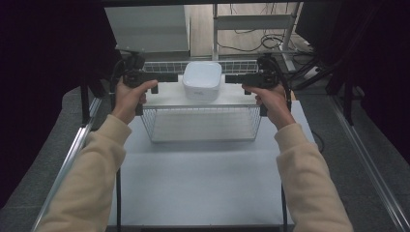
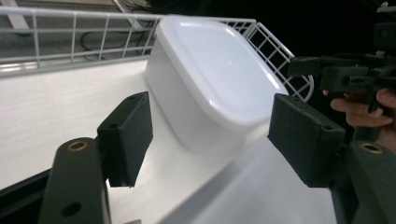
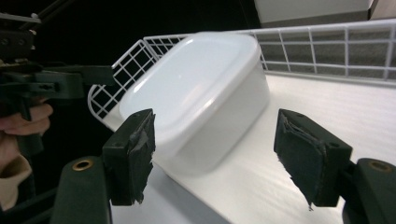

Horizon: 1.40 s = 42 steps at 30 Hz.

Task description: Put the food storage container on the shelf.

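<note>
A white lidded container (image 1: 202,79) stands on the white floor of a wire basket (image 1: 203,123), near its back rail. My left gripper (image 1: 173,77) points at it from the left and my right gripper (image 1: 231,78) from the right, both level with it. In the left gripper view the container (image 2: 210,79) lies just beyond my open left gripper (image 2: 212,140), whose pads are clear of it. In the right gripper view the container (image 3: 196,93) sits ahead of my open right gripper (image 3: 219,156), untouched. Nothing is held.
The basket stands on a white table (image 1: 203,179) with metal rails along both sides. Its wire back wall (image 2: 70,37) rises behind the container. Dark curtains flank the table; a metal frame and cables lie beyond it.
</note>
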### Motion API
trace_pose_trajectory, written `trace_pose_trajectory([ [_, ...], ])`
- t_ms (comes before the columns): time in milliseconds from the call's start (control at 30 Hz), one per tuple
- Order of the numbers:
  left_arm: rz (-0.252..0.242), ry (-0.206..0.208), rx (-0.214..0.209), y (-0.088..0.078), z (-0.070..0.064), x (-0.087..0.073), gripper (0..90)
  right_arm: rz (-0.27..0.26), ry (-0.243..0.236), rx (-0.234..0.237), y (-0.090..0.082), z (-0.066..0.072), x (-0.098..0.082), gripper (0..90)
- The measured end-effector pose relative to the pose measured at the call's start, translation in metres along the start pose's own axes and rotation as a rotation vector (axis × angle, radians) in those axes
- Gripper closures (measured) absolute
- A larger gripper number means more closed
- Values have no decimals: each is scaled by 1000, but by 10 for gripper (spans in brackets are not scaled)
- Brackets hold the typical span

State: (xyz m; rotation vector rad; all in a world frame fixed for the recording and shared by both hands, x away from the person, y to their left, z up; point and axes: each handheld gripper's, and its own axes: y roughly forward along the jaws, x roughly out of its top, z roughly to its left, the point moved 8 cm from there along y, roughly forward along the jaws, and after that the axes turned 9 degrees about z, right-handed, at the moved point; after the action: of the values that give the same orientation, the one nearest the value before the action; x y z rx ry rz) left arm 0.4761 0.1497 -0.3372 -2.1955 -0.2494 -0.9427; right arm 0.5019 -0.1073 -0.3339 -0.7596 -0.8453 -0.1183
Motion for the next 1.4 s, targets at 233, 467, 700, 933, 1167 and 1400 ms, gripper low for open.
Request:
trace_pose_trajectory([
  [233,-2,129,95,-23,-16,-53,292,6,-102,13,-20,13,-40,292],
  [467,-8,165,70,-29,-30,-111,292,0,-172,-17,-35,19,-94,293],
  [700,28,159,62,-24,-29,-169,292,-16,-173,-24,-42,18,-145,294],
  [933,82,126,77,-12,-17,-215,291,13,-149,-49,-33,9,-199,297],
  [1167,157,78,113,15,1,-264,291,50,-120,-57,-20,-1,-248,298],
  [1400,174,89,133,23,2,-275,284,113,-186,-115,0,-6,-274,298],
])
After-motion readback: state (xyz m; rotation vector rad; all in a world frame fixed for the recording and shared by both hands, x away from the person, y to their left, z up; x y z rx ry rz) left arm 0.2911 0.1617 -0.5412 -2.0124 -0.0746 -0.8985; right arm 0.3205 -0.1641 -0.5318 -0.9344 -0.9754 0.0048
